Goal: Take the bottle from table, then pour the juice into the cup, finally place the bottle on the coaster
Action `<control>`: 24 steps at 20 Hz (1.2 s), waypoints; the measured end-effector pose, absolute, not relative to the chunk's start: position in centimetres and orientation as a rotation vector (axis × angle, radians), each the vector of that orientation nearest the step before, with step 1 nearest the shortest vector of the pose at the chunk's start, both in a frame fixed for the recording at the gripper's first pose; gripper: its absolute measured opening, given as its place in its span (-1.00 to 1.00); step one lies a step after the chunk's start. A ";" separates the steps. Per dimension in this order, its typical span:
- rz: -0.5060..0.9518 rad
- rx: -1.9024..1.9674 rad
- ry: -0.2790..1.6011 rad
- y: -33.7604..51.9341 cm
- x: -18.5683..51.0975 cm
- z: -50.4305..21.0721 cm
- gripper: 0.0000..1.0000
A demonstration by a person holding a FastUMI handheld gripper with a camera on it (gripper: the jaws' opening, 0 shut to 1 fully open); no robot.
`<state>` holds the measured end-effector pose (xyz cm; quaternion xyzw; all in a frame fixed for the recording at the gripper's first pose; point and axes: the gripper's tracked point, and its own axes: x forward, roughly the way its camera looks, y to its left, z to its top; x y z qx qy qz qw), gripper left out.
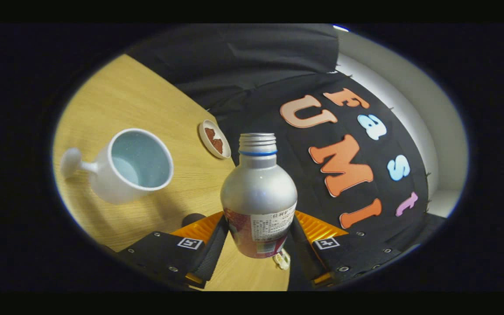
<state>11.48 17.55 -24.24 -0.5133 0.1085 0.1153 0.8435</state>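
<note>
Surface (116, 100): wooden. Cup (131, 166): white, stemmed, left of claw. Bottle (258, 197): uncapped metal, rigid, probably slick; held clear of surface, tilted. Claw (258, 240): fingers clamped on labelled lower body, a sound hold. Coaster (214, 139): beyond cup.

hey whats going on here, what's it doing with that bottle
A hand-held gripper has its two fingers closed on the lower body of a silver bottle, whose cap is off. The view is tilted, so the bottle seems to be carried or tipped toward the white cup, which stands on the wooden table off to one side of the bottle. No juice can be seen leaving the bottle's mouth. A small round coaster with a reddish pattern lies on the table beyond the cup.
</note>
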 end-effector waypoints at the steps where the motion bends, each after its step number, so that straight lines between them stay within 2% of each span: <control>1: 0.233 -1.025 0.236 17.2 12.0 -24.2 0.55; 15: 0.225 -0.314 0.432 15.4 15.9 -27.8 0.56; 24: 0.223 -0.185 0.510 15.7 16.3 -32.1 0.56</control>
